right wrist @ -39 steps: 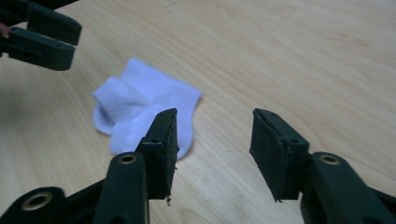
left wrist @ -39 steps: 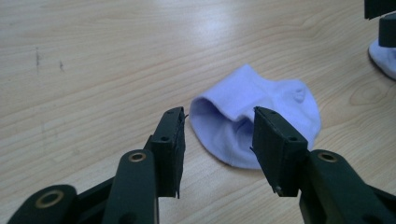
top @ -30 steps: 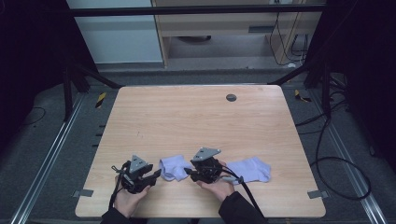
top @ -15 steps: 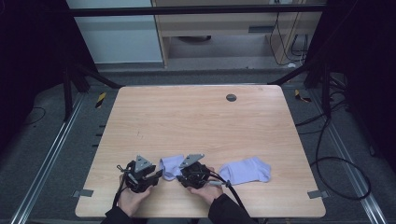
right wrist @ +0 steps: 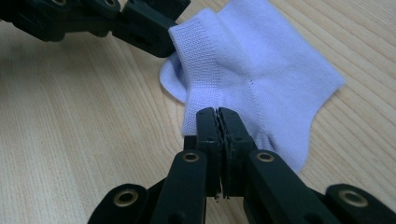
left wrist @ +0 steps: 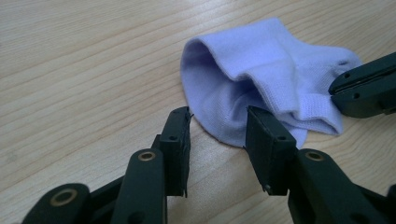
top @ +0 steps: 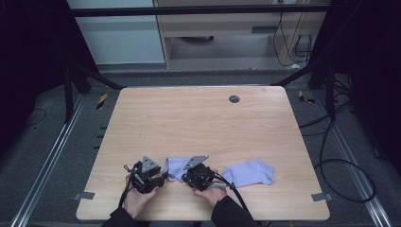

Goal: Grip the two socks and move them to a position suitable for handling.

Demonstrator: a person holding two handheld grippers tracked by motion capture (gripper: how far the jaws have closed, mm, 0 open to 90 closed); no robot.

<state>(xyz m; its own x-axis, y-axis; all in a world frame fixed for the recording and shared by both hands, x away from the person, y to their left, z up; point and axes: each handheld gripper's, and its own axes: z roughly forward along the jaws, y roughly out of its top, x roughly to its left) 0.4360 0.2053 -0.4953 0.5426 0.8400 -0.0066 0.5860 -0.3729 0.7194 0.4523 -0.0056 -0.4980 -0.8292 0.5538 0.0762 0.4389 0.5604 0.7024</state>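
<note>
A lavender sock (top: 173,168) lies near the table's front edge between my two grippers. My right gripper (right wrist: 218,114) is shut on the ribbed cuff (right wrist: 201,79) of this sock; its jaws have just been closing. My left gripper (left wrist: 217,119) is open, its two jaws standing either side of the sock's rounded mouth (left wrist: 210,84) without pressing it; they have just been opening slightly. The left gripper's jaws (right wrist: 149,32) reach the sock from the far side in the right gripper view. A second lavender sock (top: 248,172) lies flat to the right of my right hand.
The wooden table (top: 198,123) has a round grommet (top: 234,99) near its far edge. Black frame posts and cables stand around the table on the grey floor. A cable trails from the right gripper toward the front edge (top: 239,198).
My right gripper has shifted left, away from the right-hand sock, sunk to the left sock and shut on its cuff. The left hand has stayed put.
</note>
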